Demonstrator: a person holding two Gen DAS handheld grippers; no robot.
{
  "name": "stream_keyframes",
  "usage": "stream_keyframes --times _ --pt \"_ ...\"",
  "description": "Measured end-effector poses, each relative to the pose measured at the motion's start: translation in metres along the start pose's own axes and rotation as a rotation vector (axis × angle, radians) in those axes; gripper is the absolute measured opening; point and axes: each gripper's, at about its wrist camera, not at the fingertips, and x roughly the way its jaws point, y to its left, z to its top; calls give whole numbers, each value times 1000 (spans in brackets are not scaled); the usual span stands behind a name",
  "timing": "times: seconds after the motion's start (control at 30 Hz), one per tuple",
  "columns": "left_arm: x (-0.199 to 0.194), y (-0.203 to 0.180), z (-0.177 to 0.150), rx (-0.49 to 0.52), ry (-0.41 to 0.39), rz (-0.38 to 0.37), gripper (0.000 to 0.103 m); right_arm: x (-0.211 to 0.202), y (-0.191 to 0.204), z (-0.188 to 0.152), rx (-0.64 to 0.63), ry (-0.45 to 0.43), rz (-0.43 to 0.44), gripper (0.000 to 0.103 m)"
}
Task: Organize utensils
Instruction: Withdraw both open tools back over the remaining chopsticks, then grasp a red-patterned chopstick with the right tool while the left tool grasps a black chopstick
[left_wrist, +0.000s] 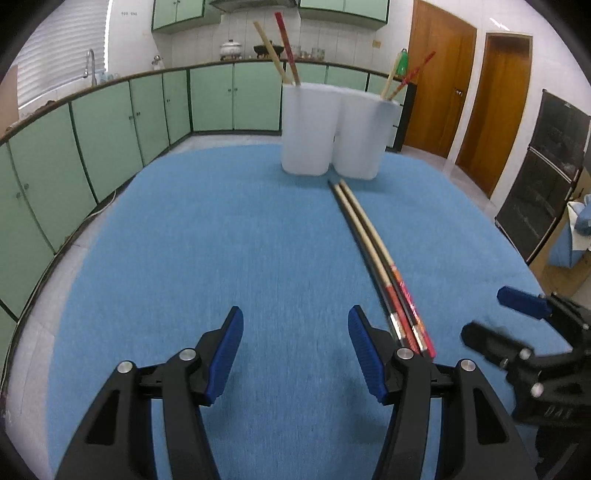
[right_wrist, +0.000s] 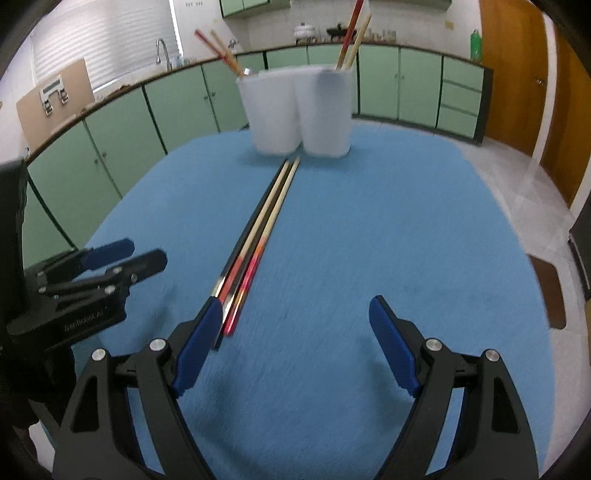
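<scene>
Lying between both gaping, empty tongs, chopsticks; only left view shows doors

Green cabinets, wooden doors, faucet, white pot, green bottle

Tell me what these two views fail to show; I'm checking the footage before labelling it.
- Chopsticks on the cloth: near ends hidden behind the left gripper; blurred beside the right gripper, so their number is unclear.
- White cups: walls hide the insides.
</scene>
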Motion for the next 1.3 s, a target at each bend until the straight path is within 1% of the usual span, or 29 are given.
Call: stream_keyframes --times 0.1,0.17,0.3,0.57,0.8,0.87,0.97,1.03,1.1,1.13,1.2,1.3 --pt "2 0 -4 5 16 2 58 6 2 -9 8 37 13 79" --pt "3 1 -7 7 28 3 58 6 2 -12 5 46 10 79" --pt "1 3 -5 -1 36 0 58 3 4 -12 -13 52 -7 79" --pt "3 6 -8 -7 50 -3 59 7 14 -13 -70 66 -75 79" --pt "5 9 -9 -25 56 -2 59 9 17 -8 -55 62 -63 78" --pt "6 8 -10 -22 59 -1 60 9 18 -8 -59 60 -71 73" --pt "6 7 -9 -16 61 0 60 10 18 -8 -74 61 -98 70" --pt "6 7 -9 -15 61 0 60 8 15 -8 -77 58 -126 70" --pt "6 6 -9 -14 63 0 60 5 10 -9 -71 53 -135 70" --pt "6 6 -9 -11 64 0 61 5 8 -9 -65 52 -133 69" --pt "7 5 -10 -5 66 2 61 5 5 -9 -45 53 -93 63" --pt "6 3 -11 3 68 7 62 8 11 -8 -46 45 -59 51"
